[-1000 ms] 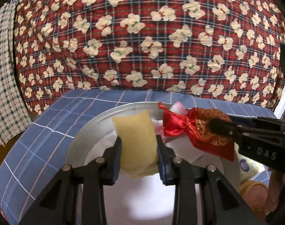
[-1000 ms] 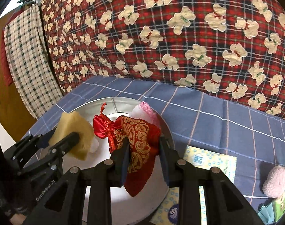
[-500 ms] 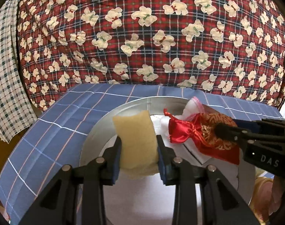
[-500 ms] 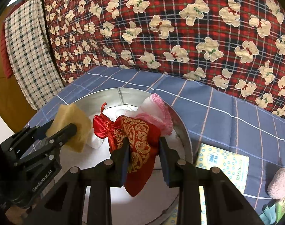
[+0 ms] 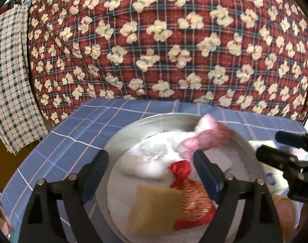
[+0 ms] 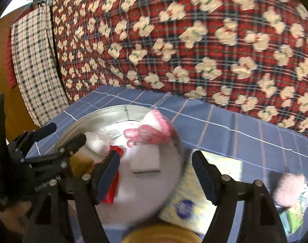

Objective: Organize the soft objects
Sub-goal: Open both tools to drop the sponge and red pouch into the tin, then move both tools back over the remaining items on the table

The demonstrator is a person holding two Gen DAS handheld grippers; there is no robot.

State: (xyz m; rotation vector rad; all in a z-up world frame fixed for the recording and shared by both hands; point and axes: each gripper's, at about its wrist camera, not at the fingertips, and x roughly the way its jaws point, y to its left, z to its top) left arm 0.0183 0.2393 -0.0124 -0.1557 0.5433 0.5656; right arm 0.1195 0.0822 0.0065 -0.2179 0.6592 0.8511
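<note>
The yellow sponge (image 5: 154, 208), a soft spongy block, lies in the round metal basin (image 5: 121, 141) with the red satin pouch (image 5: 191, 200), gold-embroidered and gathered at its neck, lying against its right side. Both sit low between the fingers of the left gripper (image 5: 151, 172), whose jaws have just been opening and now stand wide apart, touching neither. Behind them rest white fluffy pieces (image 5: 141, 166) and a pink-trimmed white cloth (image 5: 204, 135) draped on the far rim. The right gripper (image 6: 156, 172) has also just been opening; its jaws are spread, with the pouch (image 6: 111, 190) behind its left finger, outside the gap. The basin stands on a blue checked cloth (image 5: 76, 127), before a red plaid quilt (image 5: 154, 40) printed with cream bears.
</note>
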